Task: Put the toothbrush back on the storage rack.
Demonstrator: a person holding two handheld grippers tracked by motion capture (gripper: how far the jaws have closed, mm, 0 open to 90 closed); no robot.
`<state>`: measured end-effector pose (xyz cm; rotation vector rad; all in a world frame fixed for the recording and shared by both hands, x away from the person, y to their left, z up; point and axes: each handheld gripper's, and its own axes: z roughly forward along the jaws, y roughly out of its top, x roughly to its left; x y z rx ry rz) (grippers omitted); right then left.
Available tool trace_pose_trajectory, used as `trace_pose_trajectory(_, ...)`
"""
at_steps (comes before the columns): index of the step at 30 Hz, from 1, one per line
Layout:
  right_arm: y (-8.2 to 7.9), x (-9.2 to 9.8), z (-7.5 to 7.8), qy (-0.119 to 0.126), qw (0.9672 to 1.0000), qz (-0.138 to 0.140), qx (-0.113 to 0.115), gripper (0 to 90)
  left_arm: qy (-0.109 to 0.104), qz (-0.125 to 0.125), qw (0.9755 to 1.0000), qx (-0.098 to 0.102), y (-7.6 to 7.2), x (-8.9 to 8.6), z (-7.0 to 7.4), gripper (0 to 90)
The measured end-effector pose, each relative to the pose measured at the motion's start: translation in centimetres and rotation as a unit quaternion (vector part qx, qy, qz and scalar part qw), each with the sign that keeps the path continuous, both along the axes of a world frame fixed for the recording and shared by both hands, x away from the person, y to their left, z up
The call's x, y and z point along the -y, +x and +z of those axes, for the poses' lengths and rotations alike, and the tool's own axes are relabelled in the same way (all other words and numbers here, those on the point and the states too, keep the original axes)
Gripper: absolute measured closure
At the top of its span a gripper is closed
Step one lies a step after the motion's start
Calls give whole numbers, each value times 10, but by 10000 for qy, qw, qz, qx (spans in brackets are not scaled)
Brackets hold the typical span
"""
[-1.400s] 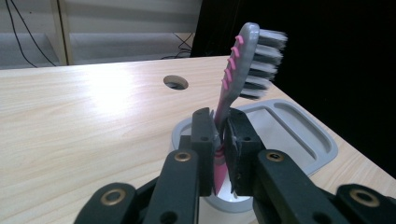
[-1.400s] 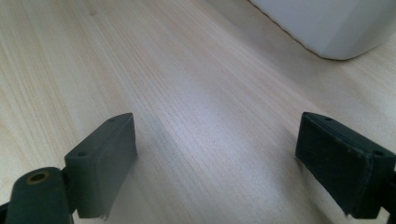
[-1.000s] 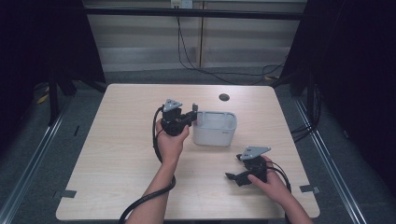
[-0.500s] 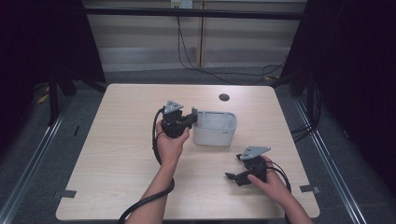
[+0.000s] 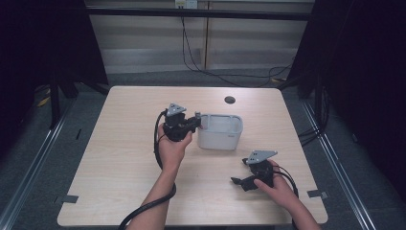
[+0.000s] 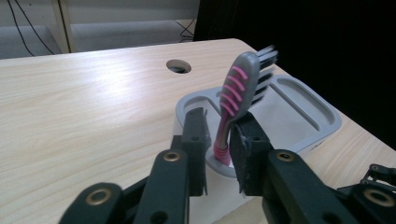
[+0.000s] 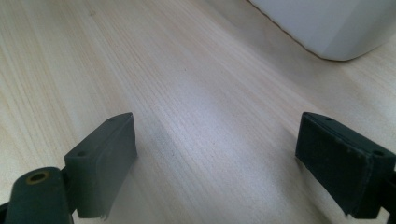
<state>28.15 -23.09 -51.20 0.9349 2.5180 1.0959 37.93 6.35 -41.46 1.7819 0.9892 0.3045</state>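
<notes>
Nearby, table hole (image 5: 230, 99) behind holder (image 5: 220, 132), toothbrush (image 6: 238, 98)

Toothbrush (image 6: 232, 108): grey head with pink ribs, pink handle, black-and-white bristles. Holder (image 6: 299, 109): pale grey. Table (image 5: 119, 143): light wood grain. Left gripper (image 6: 217, 140), right gripper (image 7: 215, 158): black.

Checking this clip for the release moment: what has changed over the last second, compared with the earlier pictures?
The left gripper has just been opening its jaws around the pink and grey toothbrush, which stands head-up in a slot of the light grey plastic holder; a gap shows beside the handle. Both hands, the holder and the open right gripper, low over the wooden table, kept their places.
</notes>
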Motion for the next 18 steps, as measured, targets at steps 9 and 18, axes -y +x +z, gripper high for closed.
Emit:
trace_pose_trajectory(9,0,0,0,-1,10000,0,-1,119,105,20,9999,-105,2,-3,-2,585)
trace_pose_trajectory(18,0,0,0,-4,10000,2,-6,119,145,-19,9998,-118,1,-9,-2,463)
